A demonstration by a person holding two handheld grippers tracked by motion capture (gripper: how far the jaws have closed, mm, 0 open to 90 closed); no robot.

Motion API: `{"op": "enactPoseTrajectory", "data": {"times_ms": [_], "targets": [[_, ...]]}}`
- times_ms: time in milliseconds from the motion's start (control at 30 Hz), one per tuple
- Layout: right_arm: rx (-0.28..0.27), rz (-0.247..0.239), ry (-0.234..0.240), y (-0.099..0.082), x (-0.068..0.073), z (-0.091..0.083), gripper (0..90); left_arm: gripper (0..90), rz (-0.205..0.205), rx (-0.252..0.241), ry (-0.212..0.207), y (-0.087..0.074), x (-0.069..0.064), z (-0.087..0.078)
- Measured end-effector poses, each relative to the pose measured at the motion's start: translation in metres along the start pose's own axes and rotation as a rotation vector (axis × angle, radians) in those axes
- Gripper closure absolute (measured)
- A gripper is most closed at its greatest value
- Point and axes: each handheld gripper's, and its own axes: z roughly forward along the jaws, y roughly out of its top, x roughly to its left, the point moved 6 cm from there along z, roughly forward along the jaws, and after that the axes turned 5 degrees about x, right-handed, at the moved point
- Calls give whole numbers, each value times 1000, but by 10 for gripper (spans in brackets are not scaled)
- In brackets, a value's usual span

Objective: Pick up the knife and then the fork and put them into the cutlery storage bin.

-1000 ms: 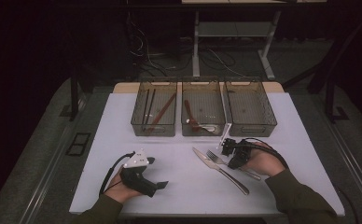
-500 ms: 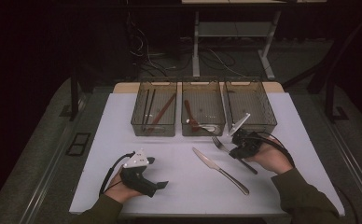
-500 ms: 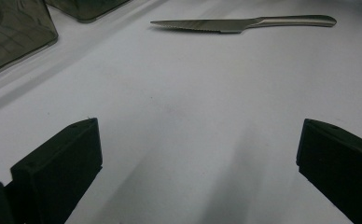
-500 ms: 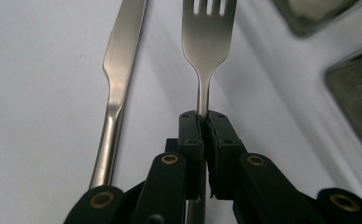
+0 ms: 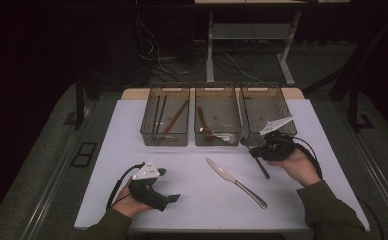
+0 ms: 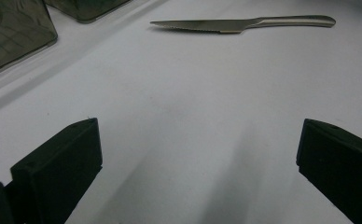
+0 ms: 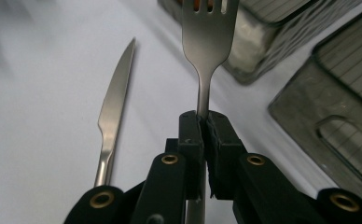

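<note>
Three smoke-tinted bins stand in a row along the far edge of your white counter [image 5: 132,165]: the left bin [image 5: 165,116] with long dark sticks and a reddish utensil, the middle bin [image 5: 217,116] with a brown-handled piece, the right bin [image 5: 267,111] with nothing I can make out inside.

Your right gripper [image 7: 202,128] has its fingers pinched tight on the neck of a fork [image 7: 208,42], tines pointing away toward the bins. In the high view that right gripper [image 5: 262,150] hangs just in front of the right bin's near wall, and the fork's handle [image 5: 262,167] sticks out dark below it, toward you. The tips of the tines are cut off at the top of the right gripper view, and the lower handle is hidden behind the fingers.

Your left gripper [image 5: 174,198] sits low at the near left of the counter, its fingers spread wide with nothing between them, only bare counter ahead.

One knife [image 5: 236,182] lies flat on the counter between your two hands, blade toward the bins, handle toward the near edge, well apart from both grippers. You have open white counter all around it and wide room to the left of the bins. Beyond the counter's edges the surroundings are too dark to read.
</note>
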Motion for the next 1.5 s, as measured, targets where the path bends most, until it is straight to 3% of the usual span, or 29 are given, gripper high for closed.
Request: {"op": "enactPoseTrajectory", "data": {"times_ms": [200, 433, 567, 900, 1500], "targets": [[-124, 51, 18, -1, -11, -10, 844, 0, 0, 0, -1, 0, 0, 0], [-265, 102, 90, -3, -20, -20, 844, 0, -1, 0, -1, 0, 0, 0], [-298, 113, 102, -4, -24, -23, 843, 0, 1, 1, -2, 0, 0, 0], [-340, 102, 65, -2, -28, -28, 843, 0, 2, 3, -2, 0, 0, 1], [-417, 101, -10, 12, -42, -55, 843, 0, 1, 3, -2, 0, 0, 1]]}}
